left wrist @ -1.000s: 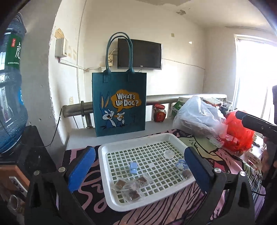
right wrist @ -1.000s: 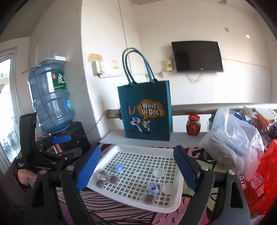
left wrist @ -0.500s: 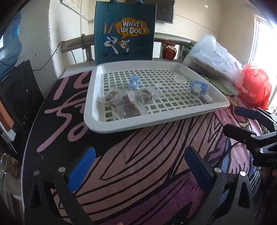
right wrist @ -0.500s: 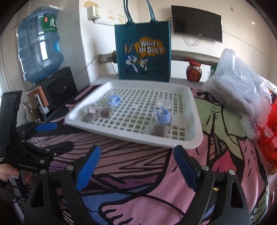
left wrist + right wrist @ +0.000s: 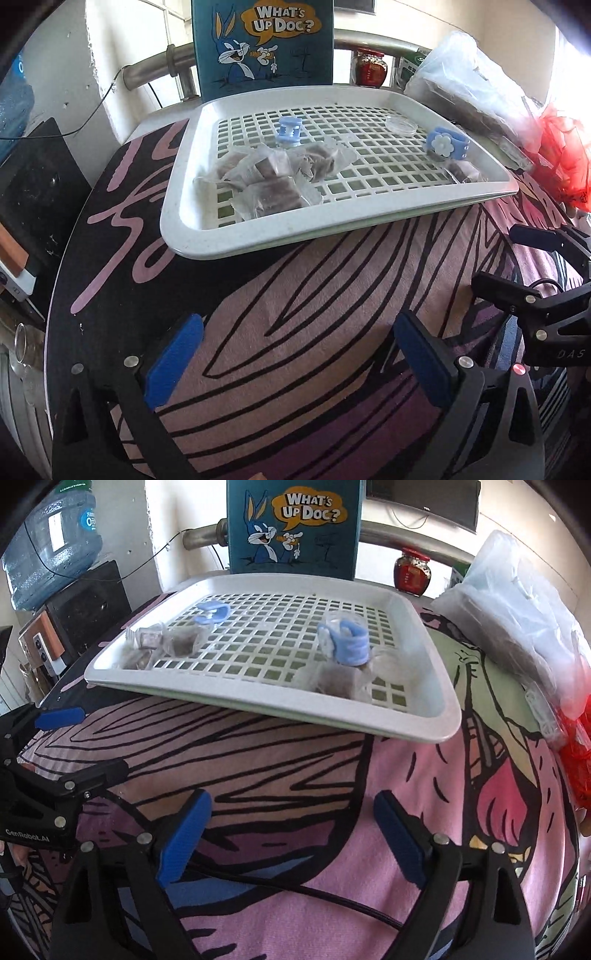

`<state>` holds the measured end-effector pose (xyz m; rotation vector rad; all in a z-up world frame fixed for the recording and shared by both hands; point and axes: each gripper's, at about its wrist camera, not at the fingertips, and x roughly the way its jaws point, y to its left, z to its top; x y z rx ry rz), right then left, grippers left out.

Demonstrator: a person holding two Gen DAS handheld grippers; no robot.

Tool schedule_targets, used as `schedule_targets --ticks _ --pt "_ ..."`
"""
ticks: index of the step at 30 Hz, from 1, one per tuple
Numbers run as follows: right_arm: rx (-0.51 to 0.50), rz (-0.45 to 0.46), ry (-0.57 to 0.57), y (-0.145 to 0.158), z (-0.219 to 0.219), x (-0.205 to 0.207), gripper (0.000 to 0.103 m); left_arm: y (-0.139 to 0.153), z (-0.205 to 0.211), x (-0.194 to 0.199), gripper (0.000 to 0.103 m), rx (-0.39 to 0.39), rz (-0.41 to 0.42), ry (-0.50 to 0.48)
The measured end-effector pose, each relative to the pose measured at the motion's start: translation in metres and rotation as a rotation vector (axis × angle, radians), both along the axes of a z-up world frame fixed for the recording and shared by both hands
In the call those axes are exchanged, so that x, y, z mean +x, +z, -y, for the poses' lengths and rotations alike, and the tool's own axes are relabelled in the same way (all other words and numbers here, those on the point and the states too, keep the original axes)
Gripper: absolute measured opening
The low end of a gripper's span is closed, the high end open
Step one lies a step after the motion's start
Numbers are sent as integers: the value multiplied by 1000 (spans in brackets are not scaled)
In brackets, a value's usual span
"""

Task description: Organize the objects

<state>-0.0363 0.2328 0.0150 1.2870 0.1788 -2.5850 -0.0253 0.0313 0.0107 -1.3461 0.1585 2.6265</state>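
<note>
A white slotted tray (image 5: 258,240) (image 5: 258,705) lies on the patterned tablecloth ahead of both grippers. In it are several clear-wrapped brown snacks (image 5: 266,173) (image 5: 162,642), a blue clip (image 5: 289,129) (image 5: 212,611), a blue flower band (image 5: 445,144) (image 5: 345,642), a clear lid (image 5: 402,123) and one more wrapped snack (image 5: 461,171) (image 5: 332,681). My left gripper (image 5: 297,332) is open over bare cloth, short of the tray's near rim. My right gripper (image 5: 291,805) hovers likewise, its jaws opening with nothing between them. Each gripper shows at the edge of the other's view.
A teal cartoon tote bag (image 5: 266,44) (image 5: 291,524) stands behind the tray. Right of it are a red jar (image 5: 412,572), a clear plastic bag (image 5: 517,609) and a red bag (image 5: 565,158). A water bottle (image 5: 51,542) and black box (image 5: 88,605) stand left. A black cable (image 5: 295,886) crosses the cloth.
Both grippers have come down and tipped towards the table, so the wall, television and bag handles have left view. The right jaws stand slightly wider. Nothing in the tray moved.
</note>
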Motion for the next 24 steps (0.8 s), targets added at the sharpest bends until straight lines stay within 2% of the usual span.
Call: schedule_targets --ticks 5,17,24 --pt "-3 17 0 -3 2 -1 103 0 -1 0 103 -1 0 0" --pt "-2 20 -2 -3 2 -1 103 -1 -2 -2 103 -1 1 32" --pt "-3 20 -8 -3 3 -2 103 -2 -5 -7 103 -1 0 90"
